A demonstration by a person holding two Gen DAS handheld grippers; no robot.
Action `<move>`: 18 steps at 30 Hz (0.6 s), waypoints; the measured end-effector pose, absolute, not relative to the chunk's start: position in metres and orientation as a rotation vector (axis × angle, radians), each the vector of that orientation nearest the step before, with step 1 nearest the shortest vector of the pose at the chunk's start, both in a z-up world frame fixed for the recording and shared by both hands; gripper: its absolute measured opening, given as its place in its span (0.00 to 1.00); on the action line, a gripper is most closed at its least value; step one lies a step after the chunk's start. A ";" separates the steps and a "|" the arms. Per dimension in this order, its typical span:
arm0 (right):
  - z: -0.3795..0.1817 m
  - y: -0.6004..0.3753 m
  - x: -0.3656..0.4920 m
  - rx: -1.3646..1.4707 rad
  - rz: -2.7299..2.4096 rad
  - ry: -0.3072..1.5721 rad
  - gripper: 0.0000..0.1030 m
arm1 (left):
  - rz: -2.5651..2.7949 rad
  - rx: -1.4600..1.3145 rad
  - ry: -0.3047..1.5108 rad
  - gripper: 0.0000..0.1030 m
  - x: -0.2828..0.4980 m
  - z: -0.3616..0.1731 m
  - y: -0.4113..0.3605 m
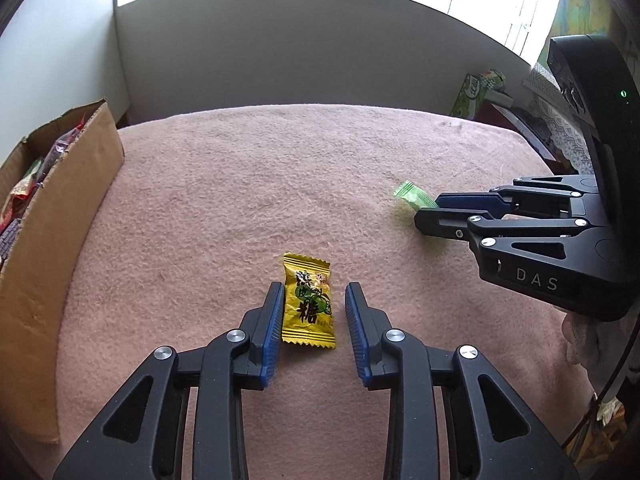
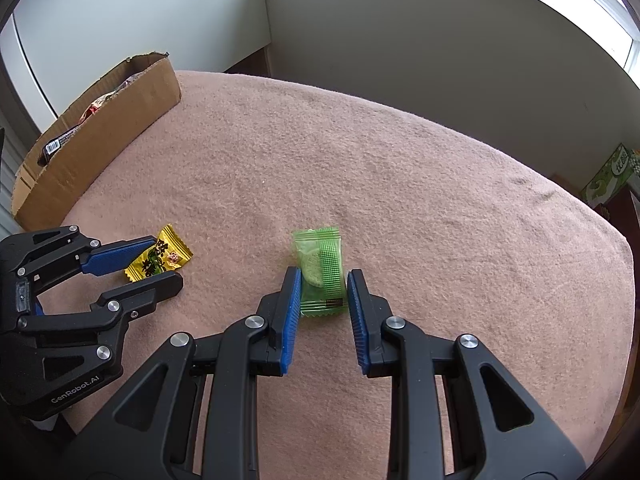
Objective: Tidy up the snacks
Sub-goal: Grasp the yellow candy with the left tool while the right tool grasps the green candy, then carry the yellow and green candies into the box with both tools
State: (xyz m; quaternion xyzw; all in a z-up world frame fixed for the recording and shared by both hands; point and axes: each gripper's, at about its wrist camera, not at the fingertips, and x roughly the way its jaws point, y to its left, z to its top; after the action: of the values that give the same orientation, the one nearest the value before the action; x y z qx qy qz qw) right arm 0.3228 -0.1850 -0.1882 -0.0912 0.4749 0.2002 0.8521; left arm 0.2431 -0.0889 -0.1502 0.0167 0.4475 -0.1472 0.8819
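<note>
Yellow foil candy wrapper [image 1: 308, 304] lies on the pink-blanketed desk [image 1: 260, 184] between the released left claw [image 1: 314, 308], long axis toward twelve o'clock. Right claw [image 2: 322, 296] is clenched on the green translucent snack packet [image 2: 320, 268]. Brown cardboard box [image 1: 60, 216] sits at ten o'clock, nearer the left hand.

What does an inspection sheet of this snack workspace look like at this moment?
Surface: pink blanket, flat.
Job's things: yellow candy and green snack packet lie on the blanket; cardboard box at the left edge already holds snacks.
Clutter: nothing seen.
Grippers: left gripper open around the yellow candy; right gripper shut on the green snack packet.
Cables: nothing seen.
Surroundings: white wall, window, green carton beside the table.
</note>
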 end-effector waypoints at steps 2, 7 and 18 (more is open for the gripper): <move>-0.186 -0.186 0.321 -0.187 0.420 0.992 0.24 | -0.300 0.053 0.926 0.21 0.243 -0.151 -0.090; -0.178 -0.189 0.315 -0.170 0.415 0.973 0.24 | -0.307 0.010 0.935 0.21 0.242 -0.149 -0.081; -0.141 -0.176 0.300 -0.168 0.442 0.927 0.24 | -0.290 -0.023 0.860 0.21 0.215 -0.114 -0.051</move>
State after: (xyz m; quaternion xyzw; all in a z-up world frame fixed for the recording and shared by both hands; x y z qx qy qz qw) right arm 0.3000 -0.1761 -0.1413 -0.0801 0.4429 0.2111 0.8677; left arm 0.2148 -0.0510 -0.1136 -0.0112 0.4155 -0.1401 0.8987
